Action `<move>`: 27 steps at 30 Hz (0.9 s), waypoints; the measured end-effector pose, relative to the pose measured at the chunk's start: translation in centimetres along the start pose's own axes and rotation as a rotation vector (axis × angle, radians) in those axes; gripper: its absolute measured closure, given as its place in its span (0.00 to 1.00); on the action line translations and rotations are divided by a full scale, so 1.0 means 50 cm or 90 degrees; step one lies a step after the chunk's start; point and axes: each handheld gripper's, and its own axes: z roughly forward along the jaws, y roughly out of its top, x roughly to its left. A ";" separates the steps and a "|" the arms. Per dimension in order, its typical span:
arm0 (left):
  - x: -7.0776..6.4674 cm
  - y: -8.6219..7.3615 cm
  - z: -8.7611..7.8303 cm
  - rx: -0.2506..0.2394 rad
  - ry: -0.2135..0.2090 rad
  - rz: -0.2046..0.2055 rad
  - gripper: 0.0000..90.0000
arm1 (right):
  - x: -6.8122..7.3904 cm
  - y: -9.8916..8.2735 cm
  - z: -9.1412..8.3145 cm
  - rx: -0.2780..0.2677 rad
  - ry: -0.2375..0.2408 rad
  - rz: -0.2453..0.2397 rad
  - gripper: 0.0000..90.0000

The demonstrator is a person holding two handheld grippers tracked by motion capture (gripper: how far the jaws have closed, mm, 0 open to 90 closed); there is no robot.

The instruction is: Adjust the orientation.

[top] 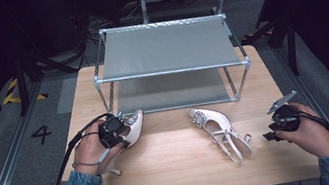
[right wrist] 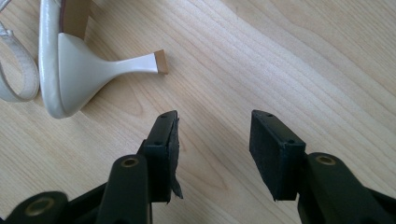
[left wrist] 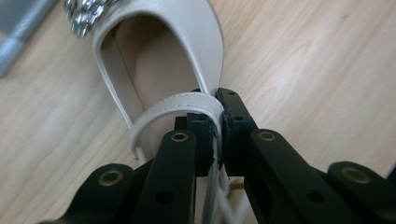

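A cream high-heeled shoe with a jewelled buckle (top: 133, 126) stands at the table's left. My left gripper (top: 118, 134) is shut on its side wall and ankle strap (left wrist: 177, 103), at the shoe's (left wrist: 159, 51) opening. The matching shoe (top: 219, 131) lies on its side to the right of the middle, toe toward the rack. My right gripper (top: 269, 135) hovers to the right of it, just above the wood. In the right gripper view its jaws (right wrist: 212, 140) stand open with nothing between them, and that shoe's thin heel (right wrist: 135, 63) points at them from the upper left.
A two-shelf metal rack (top: 171, 71) with grey fabric shelves stands at the back of the wooden table (top: 176, 171). Cables trail from both grippers over the table's edges. Dark floor and stands surround the table.
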 end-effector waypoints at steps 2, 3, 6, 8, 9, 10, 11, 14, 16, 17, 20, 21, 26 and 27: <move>-0.008 0.003 0.000 0.014 0.023 0.007 0.94 | -0.001 0.001 0.001 0.000 -0.002 0.000 0.59; -0.010 0.005 0.001 0.018 0.024 0.015 0.94 | -0.001 0.001 0.003 0.002 -0.002 -0.001 0.59; -0.018 0.009 0.005 0.017 0.013 0.020 0.94 | 0.001 0.004 0.004 0.004 0.003 -0.004 0.59; -0.024 0.012 0.008 0.020 0.005 0.024 0.94 | 0.001 0.006 0.004 0.000 0.002 -0.006 0.59; -0.025 0.014 0.008 0.022 0.004 0.026 0.94 | 0.000 0.008 0.003 -0.001 0.002 -0.007 0.59; -0.026 0.015 0.009 0.020 0.004 0.028 0.94 | 0.000 0.008 0.003 -0.002 0.002 -0.007 0.59; -0.027 0.017 0.010 0.021 0.006 0.026 0.94 | 0.000 0.006 0.004 -0.001 0.004 -0.005 0.59; -0.036 0.021 0.017 0.032 -0.001 0.034 0.94 | -0.002 0.001 0.008 0.006 0.007 -0.001 0.59; -0.045 0.027 0.021 0.043 -0.014 0.040 0.94 | -0.003 0.000 0.007 0.006 0.002 0.002 0.59; -0.049 0.030 0.024 0.041 -0.024 0.042 0.94 | -0.004 0.001 0.007 0.003 0.002 0.001 0.59; -0.057 0.035 0.031 0.041 -0.059 0.042 0.93 | -0.002 0.003 0.006 0.000 0.001 0.000 0.59; -0.060 0.036 0.031 0.038 -0.076 0.041 0.92 | -0.001 0.003 0.006 0.001 0.003 -0.001 0.58; -0.079 0.042 0.023 0.040 -0.119 0.041 0.79 | -0.001 0.001 0.008 -0.002 0.005 0.002 0.57; -0.080 0.041 0.023 0.040 -0.122 0.037 0.78 | -0.002 0.001 0.008 -0.003 0.006 0.002 0.57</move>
